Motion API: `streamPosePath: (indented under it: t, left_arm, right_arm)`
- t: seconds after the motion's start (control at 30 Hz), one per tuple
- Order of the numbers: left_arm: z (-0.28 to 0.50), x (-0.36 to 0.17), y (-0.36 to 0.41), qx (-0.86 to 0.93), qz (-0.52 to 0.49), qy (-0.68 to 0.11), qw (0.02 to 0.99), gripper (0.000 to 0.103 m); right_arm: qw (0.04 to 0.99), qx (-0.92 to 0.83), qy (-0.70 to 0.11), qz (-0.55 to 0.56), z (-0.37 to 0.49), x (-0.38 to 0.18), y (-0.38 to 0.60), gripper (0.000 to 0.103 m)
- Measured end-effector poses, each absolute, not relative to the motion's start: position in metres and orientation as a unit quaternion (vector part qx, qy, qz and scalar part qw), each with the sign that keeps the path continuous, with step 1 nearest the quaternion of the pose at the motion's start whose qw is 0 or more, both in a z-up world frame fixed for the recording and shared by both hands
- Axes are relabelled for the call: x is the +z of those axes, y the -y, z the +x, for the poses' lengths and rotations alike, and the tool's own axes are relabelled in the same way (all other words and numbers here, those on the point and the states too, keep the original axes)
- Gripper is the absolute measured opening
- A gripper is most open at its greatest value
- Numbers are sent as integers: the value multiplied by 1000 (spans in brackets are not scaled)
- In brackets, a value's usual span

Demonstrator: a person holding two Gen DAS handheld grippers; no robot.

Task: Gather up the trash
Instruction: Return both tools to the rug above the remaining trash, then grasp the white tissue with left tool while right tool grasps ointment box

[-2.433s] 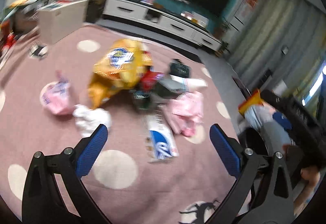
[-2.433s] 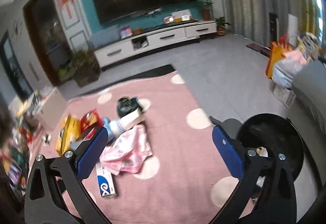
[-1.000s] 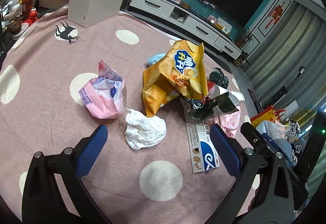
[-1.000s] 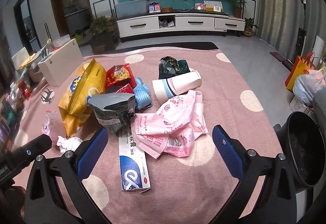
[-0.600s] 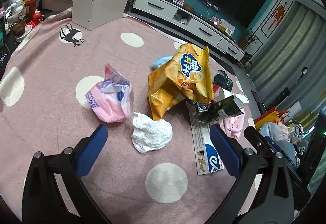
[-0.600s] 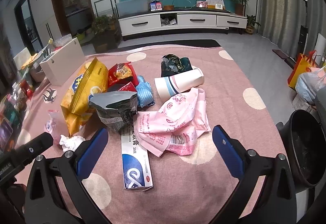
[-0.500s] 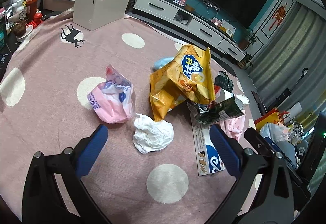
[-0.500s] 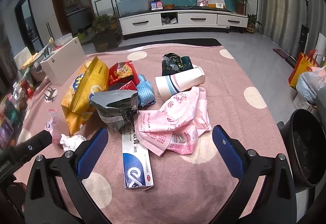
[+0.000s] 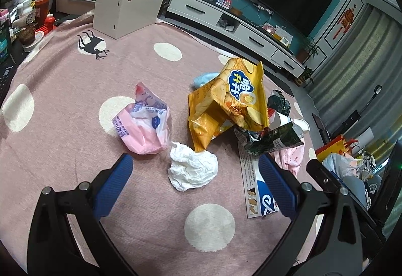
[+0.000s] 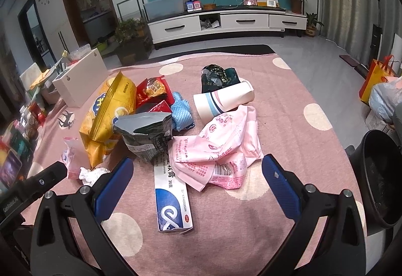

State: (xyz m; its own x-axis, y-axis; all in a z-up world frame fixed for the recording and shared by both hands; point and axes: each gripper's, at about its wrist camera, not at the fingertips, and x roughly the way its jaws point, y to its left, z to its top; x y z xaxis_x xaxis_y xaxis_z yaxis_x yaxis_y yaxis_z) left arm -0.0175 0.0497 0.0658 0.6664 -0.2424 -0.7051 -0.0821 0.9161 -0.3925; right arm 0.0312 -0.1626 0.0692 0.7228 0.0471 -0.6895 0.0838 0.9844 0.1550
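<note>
1. Right now your left tool [image 9: 192, 181] hangs over the pink dotted rug [image 9: 62, 90] with its blue fingers [image 9: 113, 186] spread wide and nothing between them.
2. Just ahead of it, between the fingers, you have a crumpled white tissue [image 9: 192, 169] lying on the rug.
3. Beside the tissue, to its left, sits a crumpled pink plastic bag [image 9: 144, 126]; to its upper right a yellow chip bag [image 9: 231, 102] stands propped up, its lower corner touching the tissue.
4. Your right tool [image 10: 197, 188] is likewise wide open and holds nothing.
5. Between its fingers, from the right wrist view, you see a white and blue box [image 10: 172, 203] lying flat, its far end tucked under a dark foil bag [image 10: 145, 134] with a torn-open top.
6. Right of the box lies a pink printed wrapper [image 10: 223, 150], overlapping the box's edge; behind it a white paper cup [image 10: 222, 101] lies on its side.
7. Further back you have a red snack bag [image 10: 152, 90], a blue cloth [image 10: 182, 111] and a dark green bag [image 10: 217, 78].
8. At your far right a black bin [image 10: 379, 175] stands off the rug edge, well apart from the pile.
9. A white box [image 10: 80, 78] sits at the rug's left rear edge.
</note>
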Motion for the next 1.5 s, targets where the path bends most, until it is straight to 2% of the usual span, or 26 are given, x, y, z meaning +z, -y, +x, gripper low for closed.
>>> streamPosePath:
  t: [0.53,0.87,1.1,1.33,1.5]
  left_arm:
    - [-19,68,-49,-43,-197,-405,892,100]
    - [-18,68,-49,-43,-197,-408,891,99]
    - [-17,67,-53,-40,-204,-410,888,86]
    - [-12,61,-63,-32,-219,-418,881,85]
    - [-3,46,-56,-44,-222,-446,866,84]
  right_arm:
    - [923,-2,-375,89,31,70,163,100]
    - [916,16,-391,93,32,67,162,84]
    - [900,57,-413,128,33,64,161,83]
    - [870,116,-447,175,37,54,155,82]
    - [874,99,-454,141,38,46,143,82]
